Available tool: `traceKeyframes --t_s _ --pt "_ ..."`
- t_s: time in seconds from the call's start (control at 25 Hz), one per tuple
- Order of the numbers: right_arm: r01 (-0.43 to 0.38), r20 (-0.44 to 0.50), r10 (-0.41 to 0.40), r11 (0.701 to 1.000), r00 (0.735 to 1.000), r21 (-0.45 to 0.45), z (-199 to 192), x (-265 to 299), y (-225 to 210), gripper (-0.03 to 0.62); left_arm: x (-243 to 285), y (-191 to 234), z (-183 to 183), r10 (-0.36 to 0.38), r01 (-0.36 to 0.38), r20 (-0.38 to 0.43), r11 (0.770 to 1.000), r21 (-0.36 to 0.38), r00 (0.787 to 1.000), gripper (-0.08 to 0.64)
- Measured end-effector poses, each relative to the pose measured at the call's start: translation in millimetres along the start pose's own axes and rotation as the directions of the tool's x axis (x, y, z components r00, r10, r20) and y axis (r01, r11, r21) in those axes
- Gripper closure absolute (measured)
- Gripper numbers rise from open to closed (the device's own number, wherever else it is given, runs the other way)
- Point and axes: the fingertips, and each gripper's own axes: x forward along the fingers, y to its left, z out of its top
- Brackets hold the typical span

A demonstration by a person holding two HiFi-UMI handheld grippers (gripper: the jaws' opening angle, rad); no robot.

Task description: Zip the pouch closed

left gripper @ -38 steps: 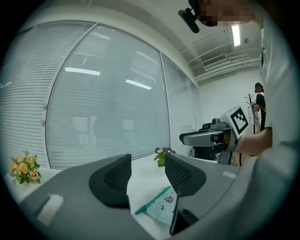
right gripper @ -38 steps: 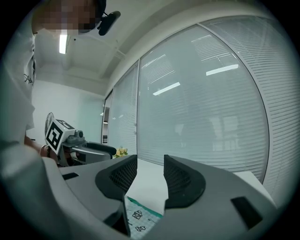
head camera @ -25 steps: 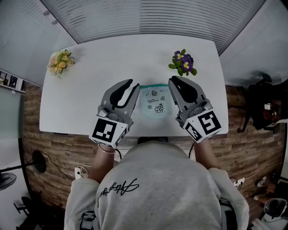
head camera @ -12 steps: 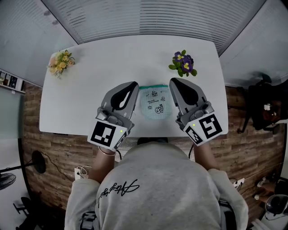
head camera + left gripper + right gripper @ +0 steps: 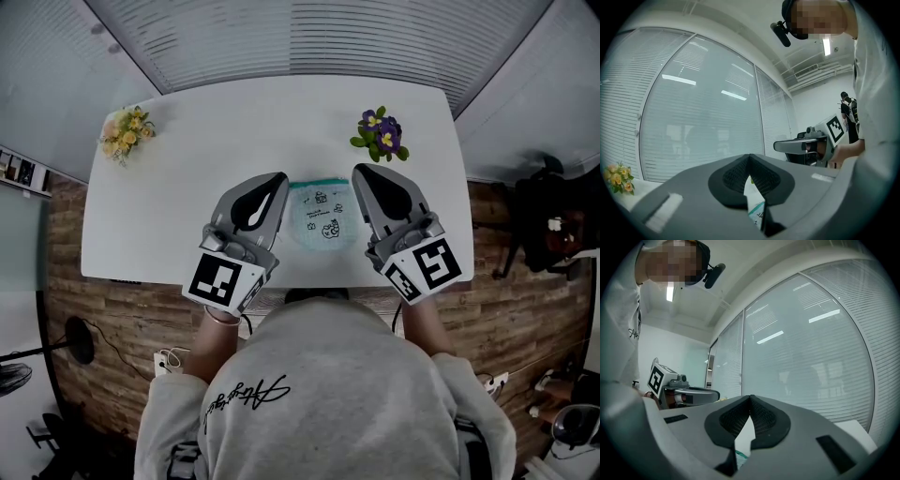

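Note:
A pale pouch (image 5: 323, 216) with a teal zip strip and small dark prints lies on the white table (image 5: 234, 122), near its front edge. My left gripper (image 5: 281, 178) is at the pouch's far left corner. Its jaws have just been closing and now meet, with the pouch's edge (image 5: 754, 204) between the pads. My right gripper (image 5: 357, 171) is at the far right corner, jaws also together on the pouch (image 5: 743, 437). In the left gripper view the right gripper (image 5: 801, 145) faces me, and in the right gripper view the left gripper (image 5: 689, 393) does the same.
A bunch of yellow flowers (image 5: 127, 129) lies at the table's far left corner. A purple flowering plant (image 5: 380, 131) stands at the far right, just beyond my right gripper. Window blinds run behind the table. The person stands at the front edge.
My left gripper's tip has crept slightly right toward the pouch's corner. The right gripper and the pouch have stayed where they were.

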Motion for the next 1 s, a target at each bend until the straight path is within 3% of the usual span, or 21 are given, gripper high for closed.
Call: traceKeyframes --t_s 1.0 --pt "0.03 0.0 -0.03 0.999 1.0 -0.038 5.5 1.2 -6.2 0.591 4.1 5.8 -1.3 0.015 -0.015 -0.004 1.0 0.005 1.0 0.56"
